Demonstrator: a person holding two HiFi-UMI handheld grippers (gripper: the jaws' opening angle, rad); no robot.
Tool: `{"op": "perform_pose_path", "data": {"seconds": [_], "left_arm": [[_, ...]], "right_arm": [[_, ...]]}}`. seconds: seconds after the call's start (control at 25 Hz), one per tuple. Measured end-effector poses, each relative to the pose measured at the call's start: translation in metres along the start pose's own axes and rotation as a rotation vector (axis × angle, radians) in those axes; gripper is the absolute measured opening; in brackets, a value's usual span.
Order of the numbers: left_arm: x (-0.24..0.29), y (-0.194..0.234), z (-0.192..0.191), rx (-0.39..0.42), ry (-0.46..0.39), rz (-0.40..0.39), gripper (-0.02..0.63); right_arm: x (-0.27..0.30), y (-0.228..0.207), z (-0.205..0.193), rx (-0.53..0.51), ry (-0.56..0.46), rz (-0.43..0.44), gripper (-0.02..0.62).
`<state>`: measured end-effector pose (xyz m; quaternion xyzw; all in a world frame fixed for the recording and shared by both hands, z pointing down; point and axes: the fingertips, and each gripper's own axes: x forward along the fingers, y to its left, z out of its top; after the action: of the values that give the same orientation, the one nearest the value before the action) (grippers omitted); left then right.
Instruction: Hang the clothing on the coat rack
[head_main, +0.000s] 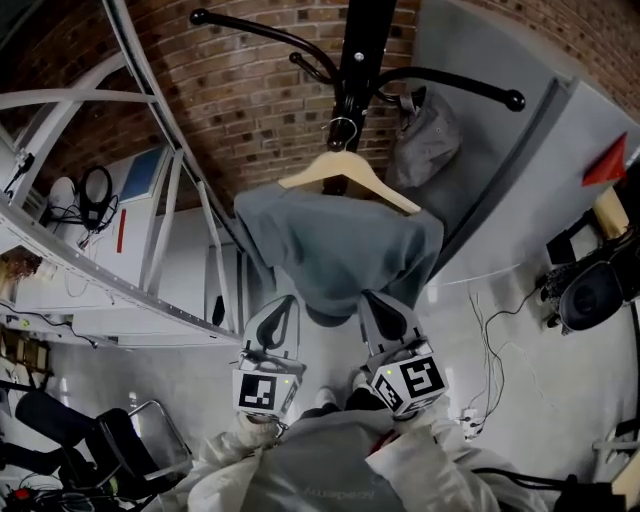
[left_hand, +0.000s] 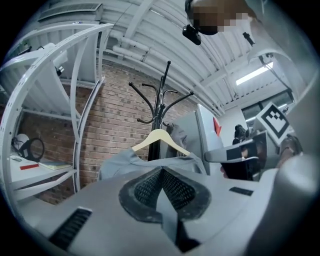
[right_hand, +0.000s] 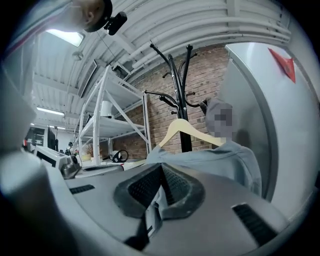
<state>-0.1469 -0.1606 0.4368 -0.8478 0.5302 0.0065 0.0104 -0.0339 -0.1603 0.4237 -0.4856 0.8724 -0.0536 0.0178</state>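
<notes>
You have both grippers closed on the grey garment (head_main: 335, 250). The left gripper (head_main: 283, 305) and the right gripper (head_main: 378, 302) each pinch its lower edge, side by side, with cloth showing between the pads in each gripper view. Straight ahead of both grippers and a little above them, the garment drapes over a wooden hanger (head_main: 345, 170). Beyond that stands the coat rack (head_main: 360, 60) against the brick wall (head_main: 250, 90).

Holding the hem at two points likely keeps the cloth spread and lets you steer the hanger without touching it — a sensible grip for bringing the hook (head_main: 342, 130) to a peg.

From here you cannot settle whether the hook is over a peg or only close to the rack's pole, because the dark pole swallows its outline. The jaw housings hide how much cloth sits in each gripper. A grey item (head_main: 425, 135) hangs on the rack, ahead and to the right of the right gripper — too dim to name.
</notes>
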Motion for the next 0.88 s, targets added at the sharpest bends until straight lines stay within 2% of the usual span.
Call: {"op": "perform_pose_path", "data": {"seconds": [0.04,0.16,0.28,0.6,0.88], "left_arm": [[-0.003,-0.002,-0.002,0.002,0.014,0.004,0.009],[-0.008,-0.007,0.000,0.042,-0.029,0.023,0.009],[-0.007,-0.010,0.003,0.068,-0.029,0.056,0.009],[0.001,-0.018,0.019,0.103,-0.090,0.130,0.008],[0.005,-0.027,0.019,0.095,-0.072,0.140,0.008]], "right_arm": [[-0.003,0.001,-0.001,-0.016,0.001,-0.009,0.025],[-0.013,-0.002,-0.005,-0.057,-0.002,-0.036,0.025],[-0.020,-0.010,-0.005,-0.071,-0.003,-0.055,0.025],[-0.030,-0.037,-0.002,-0.060,-0.026,-0.074,0.024],[-0.034,-0.052,0.003,-0.042,-0.031,-0.070,0.025]]}}
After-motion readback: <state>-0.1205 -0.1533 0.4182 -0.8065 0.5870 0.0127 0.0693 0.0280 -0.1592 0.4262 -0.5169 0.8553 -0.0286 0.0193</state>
